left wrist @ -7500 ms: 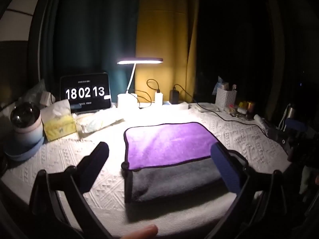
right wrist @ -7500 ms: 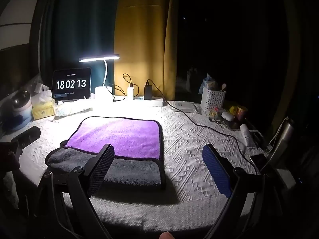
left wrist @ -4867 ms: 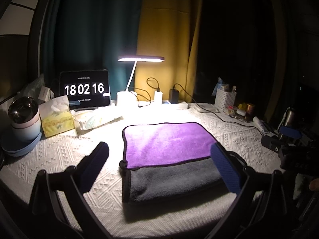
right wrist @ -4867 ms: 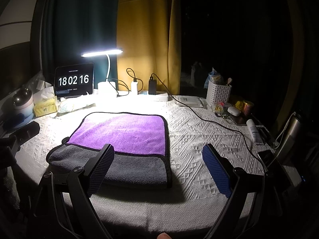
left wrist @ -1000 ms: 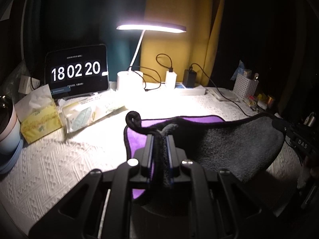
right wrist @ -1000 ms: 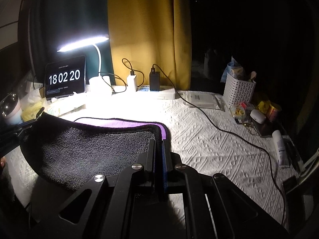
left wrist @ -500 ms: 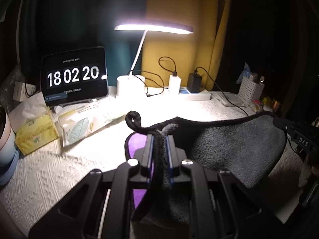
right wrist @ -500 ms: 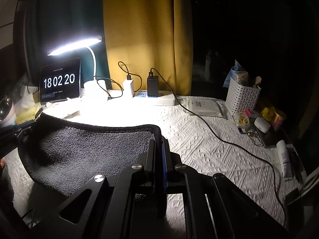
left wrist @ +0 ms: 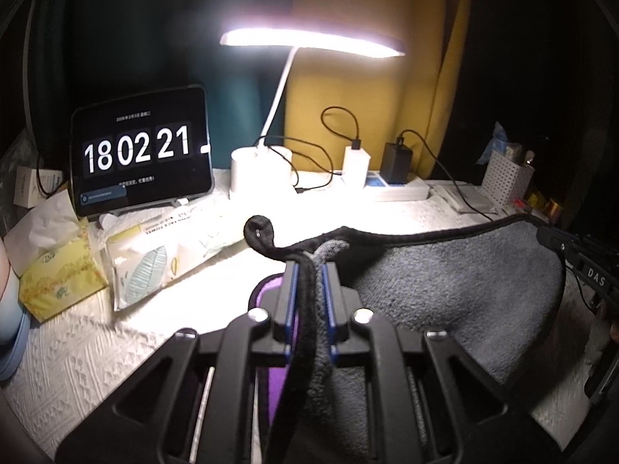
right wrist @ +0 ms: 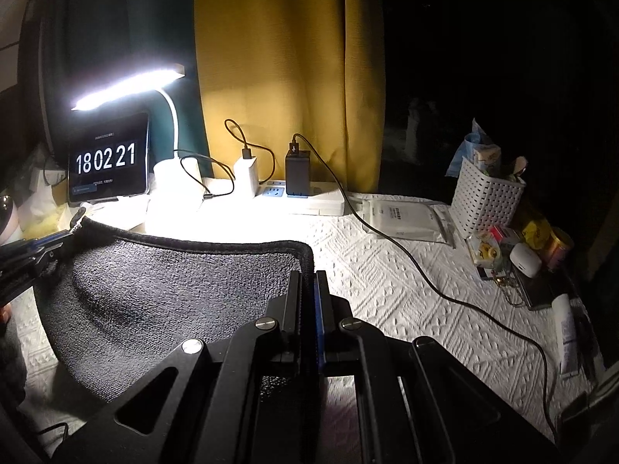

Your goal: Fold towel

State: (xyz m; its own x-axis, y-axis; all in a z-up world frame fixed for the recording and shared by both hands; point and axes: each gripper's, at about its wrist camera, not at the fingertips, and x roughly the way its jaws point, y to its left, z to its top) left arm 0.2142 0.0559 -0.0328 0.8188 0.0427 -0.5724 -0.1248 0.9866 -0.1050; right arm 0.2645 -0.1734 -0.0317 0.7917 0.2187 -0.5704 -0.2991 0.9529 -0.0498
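Left wrist view. Left gripper (left wrist: 310, 270): jaws clenched on a bunched corner of the towel (left wrist: 456, 270), black hem and grey pile squeezed between the blue pads. Towel: grey side toward the camera, held up off the tablecloth (left wrist: 77, 348); its black-trimmed top edge runs long from the left gripper rightward to the right gripper (left wrist: 557, 243) at the frame's right edge, sagging slightly in between. A curl of hem sticks up just beyond the left fingers. A strip of the purple face shows low, just left of the jaws. Behind: lit desk lamp (left wrist: 309, 38), tablet clock (left wrist: 141, 150) reading 18 02 21, tissue box (left wrist: 58, 270), wet-wipe pack (left wrist: 154, 255), power strip (left wrist: 390, 189) with chargers, white basket (left wrist: 506, 178).

Right wrist view. Right gripper (right wrist: 308, 274): jaws clamped on the towel's (right wrist: 174, 290) right corner, trim pinched between the pads. Towel: grey face shown, hanging as a sheet to the left; top edge runs lengthwise from this gripper leftward to the left gripper (right wrist: 62, 239), which grips the far corner. Lower body droops toward the tablecloth (right wrist: 425, 309). Behind: lamp (right wrist: 127, 85), clock (right wrist: 106, 158), power strip (right wrist: 309, 197), flat white packet (right wrist: 402, 216), basket (right wrist: 487, 193), small items at right, black cable (right wrist: 445, 290) crossing the cloth.
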